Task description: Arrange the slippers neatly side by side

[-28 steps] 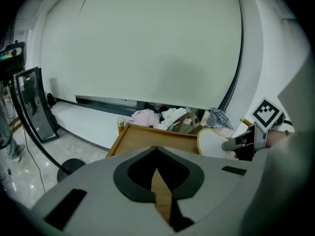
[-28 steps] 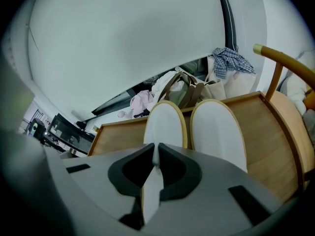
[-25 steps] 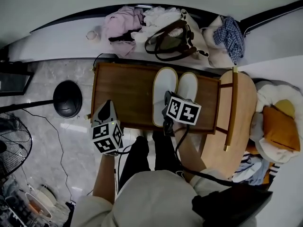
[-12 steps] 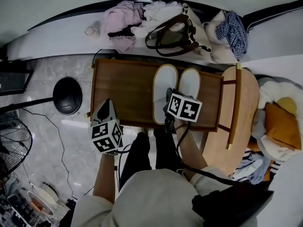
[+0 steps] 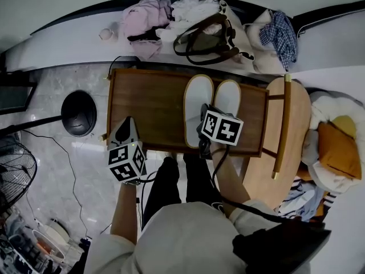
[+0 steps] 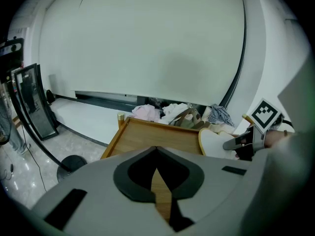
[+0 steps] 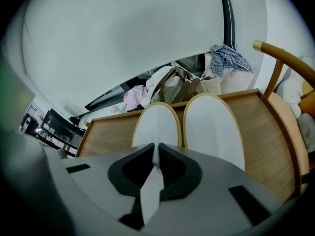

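Evidently nothing has shifted: right gripper [image 7: 156, 149] stays clamped on the heel of one slipper [image 5: 197, 96], flush beside the second slipper [image 5: 228, 99]; left gripper [image 6: 156, 149] closed, empty. Release likely remains.

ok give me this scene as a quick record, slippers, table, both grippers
surface: wooden table
slippers: two white ones, left slipper and right slipper, side by side, long edges close together
right gripper: jaws nearly together, apparently pinching the left slipper's near end
left gripper: jaws shut, nothing between them, held over the table's near left part
behind table: clothes and a bag
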Motion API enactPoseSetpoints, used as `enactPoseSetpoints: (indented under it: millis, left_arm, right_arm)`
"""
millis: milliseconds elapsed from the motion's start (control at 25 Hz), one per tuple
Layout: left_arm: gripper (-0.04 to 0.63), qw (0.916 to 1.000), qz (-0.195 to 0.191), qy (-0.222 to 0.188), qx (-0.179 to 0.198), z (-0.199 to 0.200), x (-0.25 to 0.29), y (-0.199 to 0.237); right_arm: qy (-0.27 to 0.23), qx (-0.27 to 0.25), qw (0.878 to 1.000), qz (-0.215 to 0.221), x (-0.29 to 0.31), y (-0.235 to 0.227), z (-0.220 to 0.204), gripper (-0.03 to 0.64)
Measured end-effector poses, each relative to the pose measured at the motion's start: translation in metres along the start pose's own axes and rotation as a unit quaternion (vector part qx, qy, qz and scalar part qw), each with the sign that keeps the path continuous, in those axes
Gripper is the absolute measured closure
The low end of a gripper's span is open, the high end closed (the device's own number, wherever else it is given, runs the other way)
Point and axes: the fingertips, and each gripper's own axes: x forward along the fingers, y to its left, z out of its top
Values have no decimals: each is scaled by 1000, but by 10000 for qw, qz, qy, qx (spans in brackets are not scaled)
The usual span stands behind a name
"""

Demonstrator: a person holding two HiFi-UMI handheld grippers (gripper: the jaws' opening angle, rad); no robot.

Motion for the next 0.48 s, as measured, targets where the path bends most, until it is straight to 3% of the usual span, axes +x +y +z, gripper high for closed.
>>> enactPoseSetpoints:
  millis: [480]
  left_arm:
    - [578,10000,13,-12,-17,0,-1,1]
  right_arm:
    - [19,-140,9999,-53,1,-2,-2,568]
